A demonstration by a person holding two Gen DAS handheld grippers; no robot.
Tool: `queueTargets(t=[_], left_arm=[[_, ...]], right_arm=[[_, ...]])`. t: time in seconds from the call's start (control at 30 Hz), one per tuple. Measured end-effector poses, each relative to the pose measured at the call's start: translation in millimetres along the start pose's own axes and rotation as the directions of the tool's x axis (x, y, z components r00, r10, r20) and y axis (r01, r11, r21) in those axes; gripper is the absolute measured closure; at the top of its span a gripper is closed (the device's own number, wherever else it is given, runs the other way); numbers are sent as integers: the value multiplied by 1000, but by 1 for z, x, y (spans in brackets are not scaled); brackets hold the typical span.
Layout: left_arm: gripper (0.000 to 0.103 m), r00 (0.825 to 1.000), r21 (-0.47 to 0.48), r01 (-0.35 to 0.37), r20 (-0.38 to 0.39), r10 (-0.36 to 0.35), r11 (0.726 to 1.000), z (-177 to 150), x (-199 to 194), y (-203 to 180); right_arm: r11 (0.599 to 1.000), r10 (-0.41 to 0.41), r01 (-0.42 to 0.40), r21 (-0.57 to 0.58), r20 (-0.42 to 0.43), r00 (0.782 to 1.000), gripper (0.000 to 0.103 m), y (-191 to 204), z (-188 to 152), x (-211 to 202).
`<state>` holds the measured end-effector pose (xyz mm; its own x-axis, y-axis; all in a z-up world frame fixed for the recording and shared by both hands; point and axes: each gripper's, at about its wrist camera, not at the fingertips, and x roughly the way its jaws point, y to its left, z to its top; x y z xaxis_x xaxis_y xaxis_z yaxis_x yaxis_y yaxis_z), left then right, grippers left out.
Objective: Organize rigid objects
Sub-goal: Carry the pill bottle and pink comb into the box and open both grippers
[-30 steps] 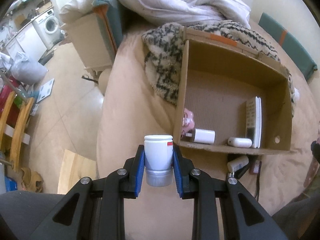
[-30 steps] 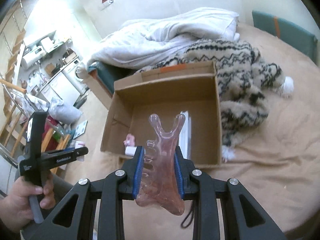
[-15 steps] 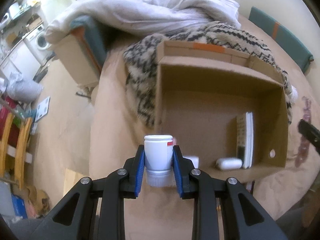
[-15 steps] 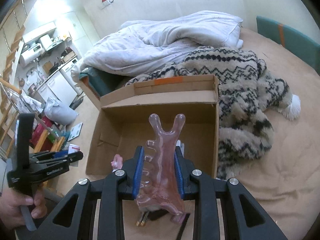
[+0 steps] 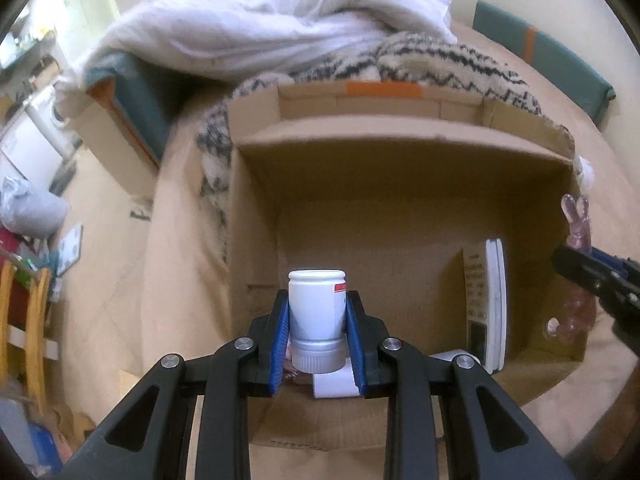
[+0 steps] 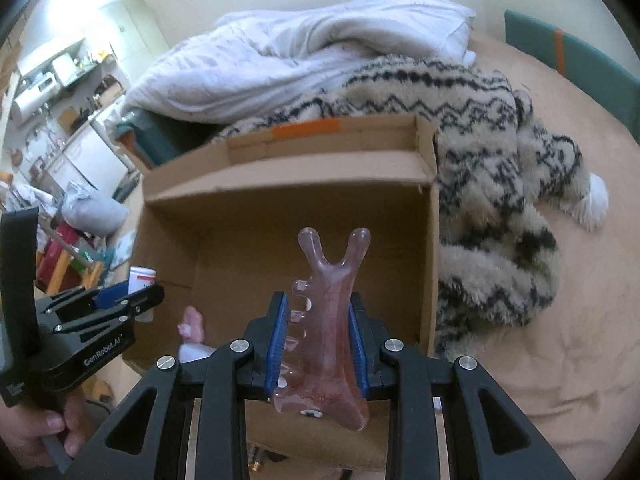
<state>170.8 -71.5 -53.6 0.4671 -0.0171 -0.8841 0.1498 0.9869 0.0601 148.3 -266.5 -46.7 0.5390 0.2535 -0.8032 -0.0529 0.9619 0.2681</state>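
Note:
My left gripper [image 5: 317,332] is shut on a white bottle [image 5: 316,312] with a silver collar, held cap-down over the near left part of the open cardboard box [image 5: 400,148]. My right gripper [image 6: 316,344] is shut on a translucent pink comb-shaped massage tool [image 6: 328,304], which hangs above the same box [image 6: 288,184]. In the left wrist view that pink tool [image 5: 576,224] and the right gripper [image 5: 592,276] show at the right edge. The left gripper [image 6: 120,300] with the bottle [image 6: 141,276] appears at the left of the right wrist view.
Inside the box lie a white remote [image 5: 486,304], a white cylinder [image 5: 334,386] and a small pink item [image 6: 192,322]. A patterned fleece blanket [image 6: 500,208] and a white duvet [image 5: 260,28] crowd the box's far and right sides on the beige bed [image 6: 580,340]. Floor clutter lies left.
Both grippers have moved forward and lower toward the box, which now fills more of each view. Each still grips its object.

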Motion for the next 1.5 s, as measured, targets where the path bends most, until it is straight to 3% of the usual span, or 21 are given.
queueTargets(t=[0.47,1.17,1.23,1.27,1.33,1.37,1.43,1.5], left_arm=[[79,995,-33,-11,-101,8,999,-10,30,8],[79,992,-29,-10,-129,6,1000,-12,34,6],[77,991,-29,-2,-136,-2,1000,-11,33,6],[70,991,-32,5,-137,-9,999,-11,33,6],[57,991,-44,26,-127,-31,999,-11,29,6],[48,993,-58,47,-110,-53,997,-10,26,7],[41,995,-65,63,-73,-67,996,-8,18,6],[41,998,-50,45,-51,-47,998,-6,13,3]], right_arm=[[996,-78,84,31,-142,987,73,-9,-13,35],[996,-54,63,55,-147,988,73,-10,-12,35],[997,-53,61,51,-137,989,69,-8,-11,34],[997,-52,58,44,-124,991,66,-6,-10,31],[998,-49,53,39,-94,994,34,-4,-8,26],[998,-49,52,33,-78,996,33,-2,-7,23],[999,-38,40,23,-71,997,32,1,-5,22],[1000,-16,18,24,-62,998,24,3,-4,20]])
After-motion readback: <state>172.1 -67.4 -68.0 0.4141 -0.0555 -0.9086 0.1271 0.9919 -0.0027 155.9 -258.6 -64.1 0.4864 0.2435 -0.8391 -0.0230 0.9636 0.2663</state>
